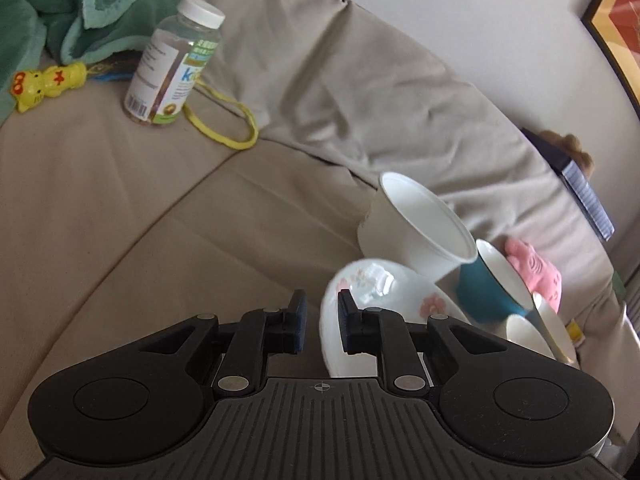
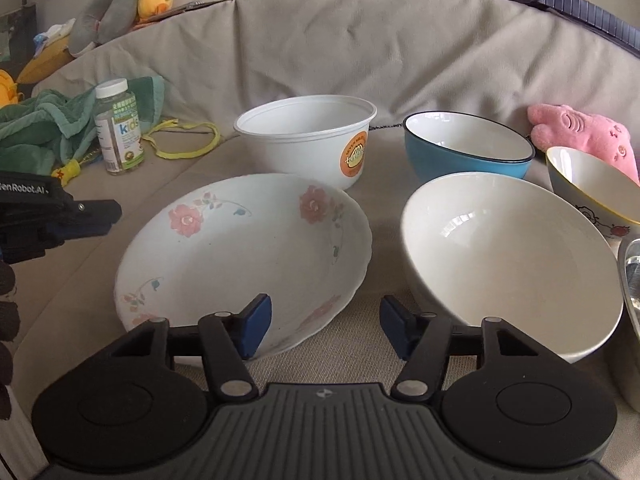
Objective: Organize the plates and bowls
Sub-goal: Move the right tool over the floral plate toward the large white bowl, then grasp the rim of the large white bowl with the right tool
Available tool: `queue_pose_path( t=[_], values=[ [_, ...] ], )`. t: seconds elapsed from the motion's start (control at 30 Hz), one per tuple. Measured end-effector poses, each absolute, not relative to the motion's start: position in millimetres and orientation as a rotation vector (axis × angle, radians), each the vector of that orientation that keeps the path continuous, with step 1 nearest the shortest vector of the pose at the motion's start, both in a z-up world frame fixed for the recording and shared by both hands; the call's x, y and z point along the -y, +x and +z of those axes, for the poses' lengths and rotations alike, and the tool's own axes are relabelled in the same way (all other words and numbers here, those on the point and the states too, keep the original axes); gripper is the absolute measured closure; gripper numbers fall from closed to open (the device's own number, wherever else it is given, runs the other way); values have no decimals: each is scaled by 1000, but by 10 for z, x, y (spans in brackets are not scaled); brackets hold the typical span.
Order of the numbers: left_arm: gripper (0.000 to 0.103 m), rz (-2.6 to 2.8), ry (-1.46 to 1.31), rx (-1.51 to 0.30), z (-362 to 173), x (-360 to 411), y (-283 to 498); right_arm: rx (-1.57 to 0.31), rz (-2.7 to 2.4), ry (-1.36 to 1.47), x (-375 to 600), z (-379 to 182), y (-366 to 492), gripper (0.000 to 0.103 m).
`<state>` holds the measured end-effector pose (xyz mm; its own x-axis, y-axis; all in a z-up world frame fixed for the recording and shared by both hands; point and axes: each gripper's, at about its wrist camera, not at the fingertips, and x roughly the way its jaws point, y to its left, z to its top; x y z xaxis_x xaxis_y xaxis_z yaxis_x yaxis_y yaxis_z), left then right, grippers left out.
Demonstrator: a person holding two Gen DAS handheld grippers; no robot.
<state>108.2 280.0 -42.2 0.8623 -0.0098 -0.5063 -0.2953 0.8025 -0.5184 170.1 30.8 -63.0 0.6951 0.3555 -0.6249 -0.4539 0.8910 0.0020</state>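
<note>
A white floral plate (image 2: 248, 256) lies tilted on the beige sofa seat. My right gripper (image 2: 326, 326) is open; its left finger is over the plate's near rim. A plain white bowl (image 2: 508, 264) sits to the right. Behind stand a white plastic tub (image 2: 308, 136) and a blue bowl (image 2: 468, 148). A yellow-rimmed bowl (image 2: 588, 188) is at the right edge. My left gripper (image 1: 322, 320) is open, with the floral plate's (image 1: 380, 292) left rim between its fingers, not clamped. It shows in the right wrist view (image 2: 60, 220) left of the plate.
A vitamin bottle (image 1: 172, 68), green blanket (image 1: 60, 12), yellow toy (image 1: 44, 84) and yellow strap (image 1: 224, 120) lie on the sofa's left. A pink plush (image 2: 588, 136) sits at the right by the backrest (image 2: 360, 40). A metal rim (image 2: 630, 280) shows at far right.
</note>
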Motion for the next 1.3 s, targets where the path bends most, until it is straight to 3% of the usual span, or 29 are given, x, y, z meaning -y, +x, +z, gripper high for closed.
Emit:
queue_pose_path(
  t=[0.33,0.47,0.87,1.07,1.3],
  values=[
    [85,51,-647,-606,-688,-2840,1348,-665,466,-193,-502,-629,1688,53],
    [73,73,-642,-607,-683,-2882,1336,-656,515,-211,-610,-634,1625,53],
    [74,167,-605,-572,-580,-2926,1242,-593,547,-159,-373,-496,1533,53],
    [74,212,-474,-470,-220,-2615,1139,-538,477,-74,87,-313,1536,53],
    [74,-130,-472,-627,-221,-1736,1580,-461,247,-103,911,-161,1814,53]
  ],
)
